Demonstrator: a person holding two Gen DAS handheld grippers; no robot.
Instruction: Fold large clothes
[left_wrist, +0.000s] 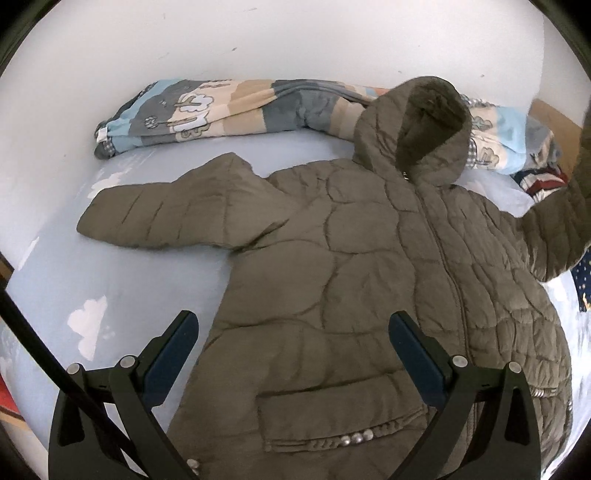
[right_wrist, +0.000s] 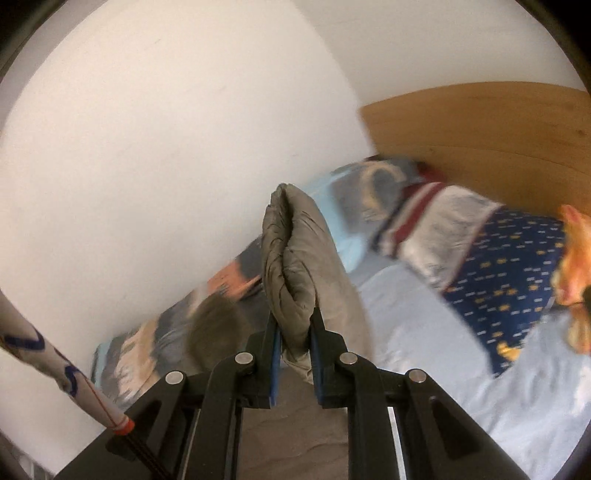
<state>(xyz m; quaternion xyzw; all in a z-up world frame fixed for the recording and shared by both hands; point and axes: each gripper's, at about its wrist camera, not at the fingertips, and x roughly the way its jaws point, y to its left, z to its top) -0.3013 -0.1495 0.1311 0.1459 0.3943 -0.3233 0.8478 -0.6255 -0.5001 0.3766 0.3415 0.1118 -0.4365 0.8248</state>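
An olive quilted hooded jacket (left_wrist: 369, 266) lies face up on the light blue bed sheet (left_wrist: 147, 280), hood toward the wall, its left sleeve (left_wrist: 177, 218) spread flat. My left gripper (left_wrist: 293, 325) is open and empty above the jacket's lower left part near the pocket. The jacket's other sleeve (left_wrist: 569, 221) is lifted off the bed at the right edge. My right gripper (right_wrist: 294, 317) is shut on that sleeve's cuff (right_wrist: 295, 258) and holds it up in the air.
A rolled patterned blanket (left_wrist: 229, 107) lies along the white wall behind the jacket. Pillows (right_wrist: 480, 258) sit by the wooden headboard (right_wrist: 498, 140) at the right. An orange soft item (right_wrist: 576, 266) is at the far right.
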